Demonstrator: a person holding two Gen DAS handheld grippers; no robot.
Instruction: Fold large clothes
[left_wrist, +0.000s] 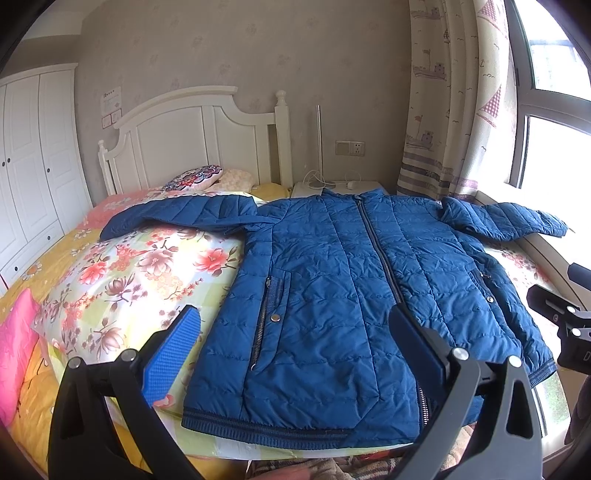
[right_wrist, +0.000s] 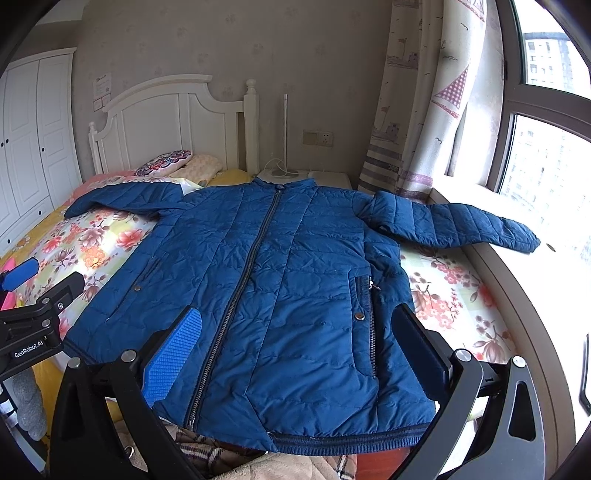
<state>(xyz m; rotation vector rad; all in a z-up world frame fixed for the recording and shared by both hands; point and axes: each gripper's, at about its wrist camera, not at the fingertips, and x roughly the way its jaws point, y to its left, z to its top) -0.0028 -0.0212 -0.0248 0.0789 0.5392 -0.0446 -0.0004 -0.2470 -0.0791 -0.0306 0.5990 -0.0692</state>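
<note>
Spread flat on floral bedding (left_wrist: 122, 273), blue jacket (left_wrist: 332, 295) lies beneath left gripper (left_wrist: 295, 325) and right gripper (right_wrist: 299, 325), fingers wide apart, empty.

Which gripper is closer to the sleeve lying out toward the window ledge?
Right. The right gripper hovers over the jacket's window-side half, nearer that sleeve; the left gripper hovers over the opposite half. Both jaws are open.

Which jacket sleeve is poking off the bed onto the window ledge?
The sleeve by the curtain, on the jacket's window side. Its cuff lies on the ledge; the other sleeve lies on the flowery bedding near the pillows.
</note>
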